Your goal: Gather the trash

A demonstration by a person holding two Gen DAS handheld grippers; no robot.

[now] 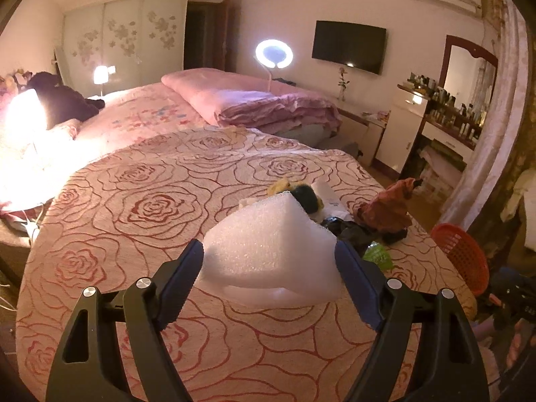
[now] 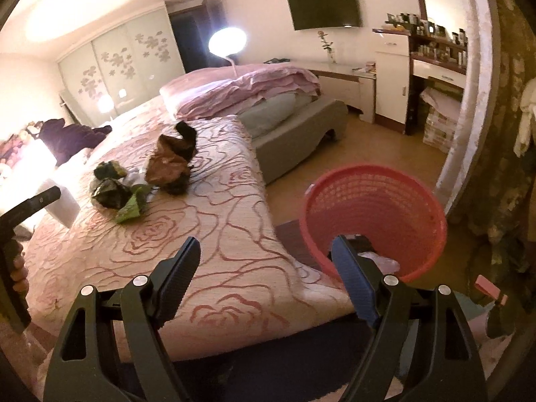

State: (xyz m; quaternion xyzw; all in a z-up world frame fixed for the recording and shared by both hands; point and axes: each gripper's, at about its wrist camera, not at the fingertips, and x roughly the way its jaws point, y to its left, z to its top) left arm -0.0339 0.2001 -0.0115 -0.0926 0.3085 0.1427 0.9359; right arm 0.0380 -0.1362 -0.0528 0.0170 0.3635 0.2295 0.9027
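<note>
My left gripper (image 1: 268,264) is shut on a white foam sheet (image 1: 268,244) and holds it just above the rose-patterned bed cover (image 1: 140,207). Beyond it lies a trash pile: a brown crumpled bag (image 1: 385,207), black wrappers (image 1: 348,227), a green wrapper (image 1: 378,254) and a yellow-black item (image 1: 301,194). The right wrist view shows the same brown bag (image 2: 167,164), dark wrappers (image 2: 110,191) and green wrapper (image 2: 132,207) on the bed. My right gripper (image 2: 264,268) is open and empty over the bed's corner, beside a red mesh basket (image 2: 375,207) on the floor.
The red basket (image 1: 462,258) stands off the bed's right edge. Folded pink quilts (image 1: 251,100) lie at the far end of the bed. A dresser with bottles (image 2: 432,53), a wall TV (image 2: 325,3) and a ring lamp (image 1: 274,52) stand behind. A curtain (image 2: 495,100) hangs at right.
</note>
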